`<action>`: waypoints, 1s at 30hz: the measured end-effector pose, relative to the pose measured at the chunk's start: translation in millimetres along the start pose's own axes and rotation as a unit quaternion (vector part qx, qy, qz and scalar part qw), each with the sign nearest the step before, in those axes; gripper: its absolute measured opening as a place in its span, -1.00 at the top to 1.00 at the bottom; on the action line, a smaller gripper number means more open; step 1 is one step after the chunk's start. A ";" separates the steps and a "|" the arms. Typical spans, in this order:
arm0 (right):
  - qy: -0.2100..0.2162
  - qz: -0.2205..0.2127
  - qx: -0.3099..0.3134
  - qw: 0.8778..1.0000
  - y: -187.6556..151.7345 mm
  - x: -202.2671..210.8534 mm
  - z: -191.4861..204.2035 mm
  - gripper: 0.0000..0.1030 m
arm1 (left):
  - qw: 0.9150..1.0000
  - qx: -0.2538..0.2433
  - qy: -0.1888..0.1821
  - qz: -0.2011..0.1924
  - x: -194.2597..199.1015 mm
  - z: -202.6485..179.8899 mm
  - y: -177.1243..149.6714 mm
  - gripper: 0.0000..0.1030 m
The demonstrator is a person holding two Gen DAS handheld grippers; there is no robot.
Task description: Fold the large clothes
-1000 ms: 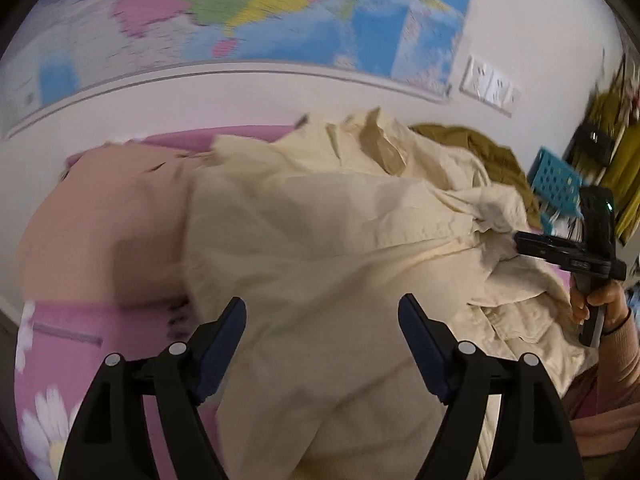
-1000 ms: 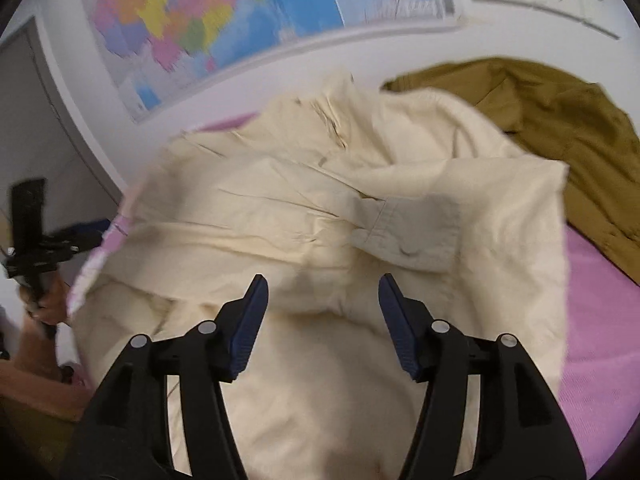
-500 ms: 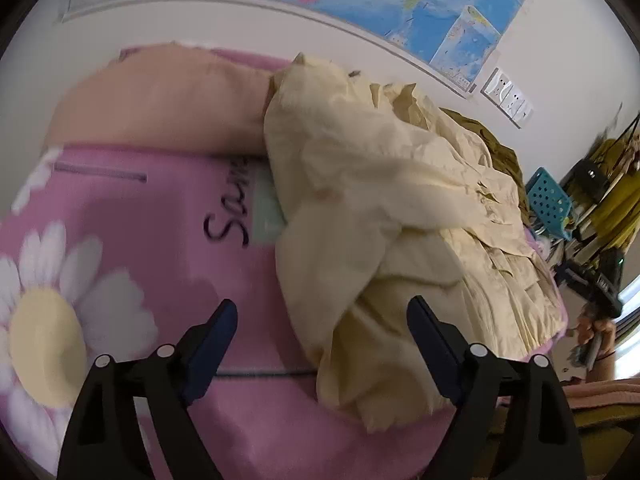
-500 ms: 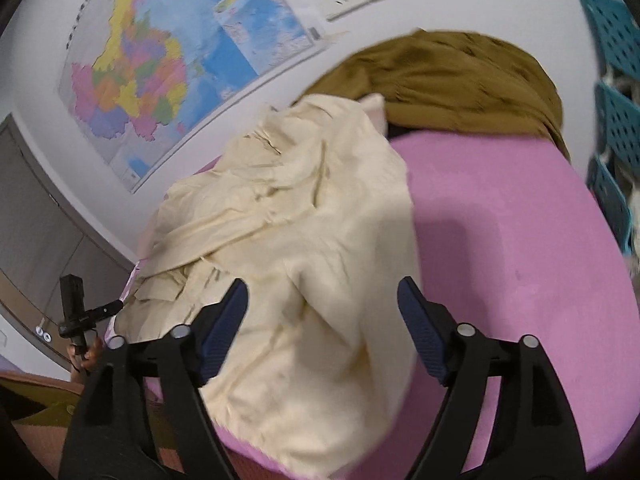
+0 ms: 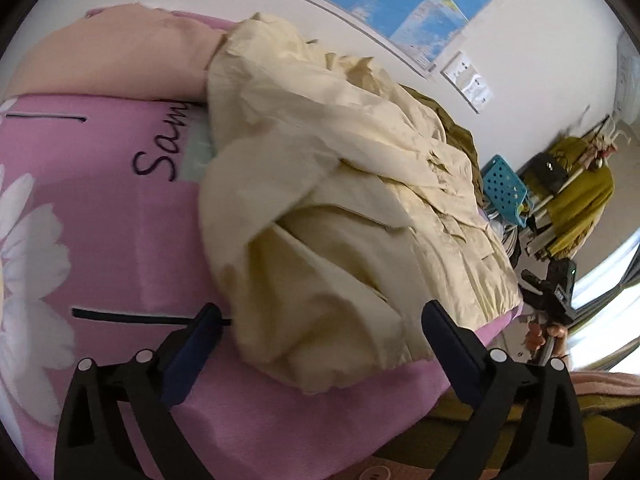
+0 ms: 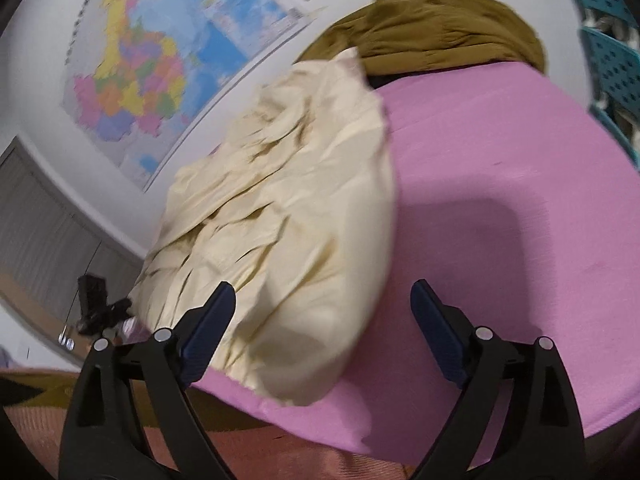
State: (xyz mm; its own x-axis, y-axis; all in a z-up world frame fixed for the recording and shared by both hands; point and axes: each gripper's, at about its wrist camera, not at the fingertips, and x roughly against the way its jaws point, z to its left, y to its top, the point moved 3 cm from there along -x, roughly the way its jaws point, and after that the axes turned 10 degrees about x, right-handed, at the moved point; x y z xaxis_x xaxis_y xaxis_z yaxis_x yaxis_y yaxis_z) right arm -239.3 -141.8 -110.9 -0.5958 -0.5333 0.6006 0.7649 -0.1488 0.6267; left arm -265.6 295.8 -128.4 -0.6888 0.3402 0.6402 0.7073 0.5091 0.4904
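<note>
Only left view shows peach garment.

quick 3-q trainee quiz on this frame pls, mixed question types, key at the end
1. True or false: the cream garment lies folded flat in a neat rectangle on the pink bed cover.
2. Which garment lies behind the cream one, by the wall? A) olive-brown garment B) a red towel C) a black coat
3. Fill in: the left gripper and the right gripper both hold ____, and their jaws are opening.

Key
1. False: it lies crumpled in a heap.
2. A
3. Nothing. Cream cloth shows between the fingers of each, but the pads do not press on it.
</note>
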 end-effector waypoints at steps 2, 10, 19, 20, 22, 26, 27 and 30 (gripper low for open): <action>0.013 0.010 0.020 1.000 -1.2 -6.4 9.6 -0.72 | 1.000 -0.007 -0.015 0.007 -5.2 -7.0 -1.6 -0.87; 0.092 0.025 0.056 0.994 0.1 -27.8 34.0 -0.43 | 0.999 0.002 -0.036 -0.001 -26.5 -19.7 9.6 -0.85; 0.141 -0.016 0.007 0.990 8.7 -14.0 35.4 0.66 | 0.998 0.051 -0.005 -0.026 -9.2 -15.6 17.8 0.42; 0.154 -0.031 0.012 0.988 13.7 -5.1 42.7 0.67 | 0.998 0.051 -0.007 -0.030 -4.2 -18.4 19.1 0.46; 0.160 -0.050 0.027 0.985 22.5 9.8 55.9 0.69 | 0.998 0.044 -0.010 -0.041 9.7 -27.5 22.0 0.50; 0.182 -0.094 0.053 0.977 37.4 52.6 81.7 0.70 | 0.997 0.043 -0.041 -0.052 43.4 -38.4 23.3 0.53; 0.188 -0.107 0.064 0.974 39.2 67.2 89.3 0.70 | 0.996 0.043 -0.050 -0.055 53.4 -39.6 22.3 0.53; 0.191 -0.120 0.081 0.971 40.9 86.4 104.5 0.70 | 0.994 0.062 -0.073 -0.057 72.0 -35.2 19.5 0.53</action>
State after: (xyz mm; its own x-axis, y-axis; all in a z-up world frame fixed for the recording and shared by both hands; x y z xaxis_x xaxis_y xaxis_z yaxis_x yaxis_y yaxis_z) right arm -285.1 -107.0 18.5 -0.5947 -0.7734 0.2195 0.5486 -0.1908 0.8140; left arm -295.8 302.4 -51.9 -0.7857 0.3804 0.4879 0.6041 0.6415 0.4727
